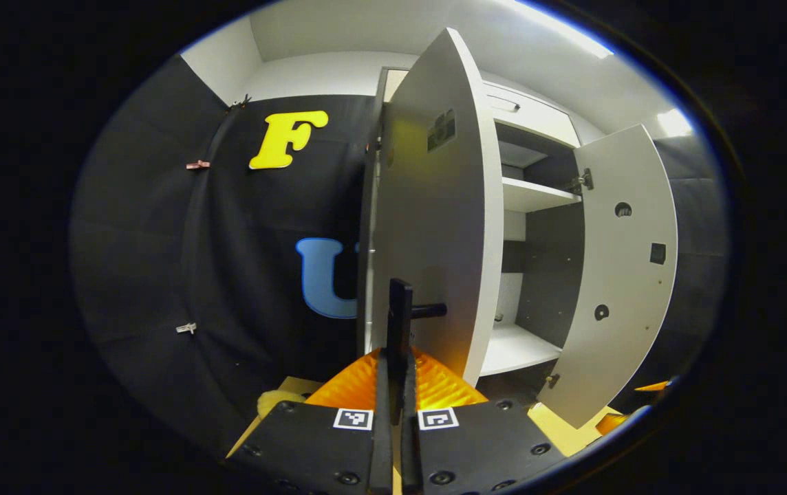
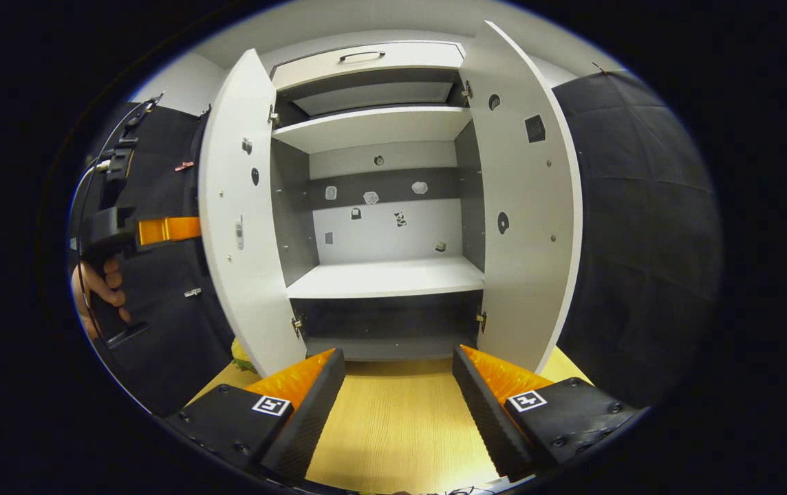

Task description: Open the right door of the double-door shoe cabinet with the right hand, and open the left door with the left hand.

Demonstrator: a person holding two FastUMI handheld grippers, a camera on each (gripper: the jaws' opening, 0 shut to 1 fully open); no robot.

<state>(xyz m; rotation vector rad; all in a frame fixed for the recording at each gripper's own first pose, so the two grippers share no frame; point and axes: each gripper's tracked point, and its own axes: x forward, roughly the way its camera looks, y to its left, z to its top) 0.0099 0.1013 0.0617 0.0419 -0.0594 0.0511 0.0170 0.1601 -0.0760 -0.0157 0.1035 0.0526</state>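
The white shoe cabinet [image 2: 386,278] stands with both doors swung wide. In the left gripper view, the left door [image 1: 435,206] is edge-on just ahead, and my left gripper [image 1: 395,357] is shut on its black bar handle [image 1: 400,309]. The right door [image 1: 624,275] hangs open farther right. In the right gripper view, my right gripper [image 2: 399,357] is open in front of the cabinet, between the left door [image 2: 239,206] and the right door [image 2: 527,227], touching neither. The left gripper [image 2: 159,230] shows behind the left door, held by a hand [image 2: 98,285].
The cabinet stands on a light wooden surface [image 2: 400,419]. Inside are white shelves, and a drawer front with a handle [image 2: 362,55] sits on top. Black cloth walls close in on both sides. A yellowish thing [image 1: 273,399] lies by the cabinet's left foot.
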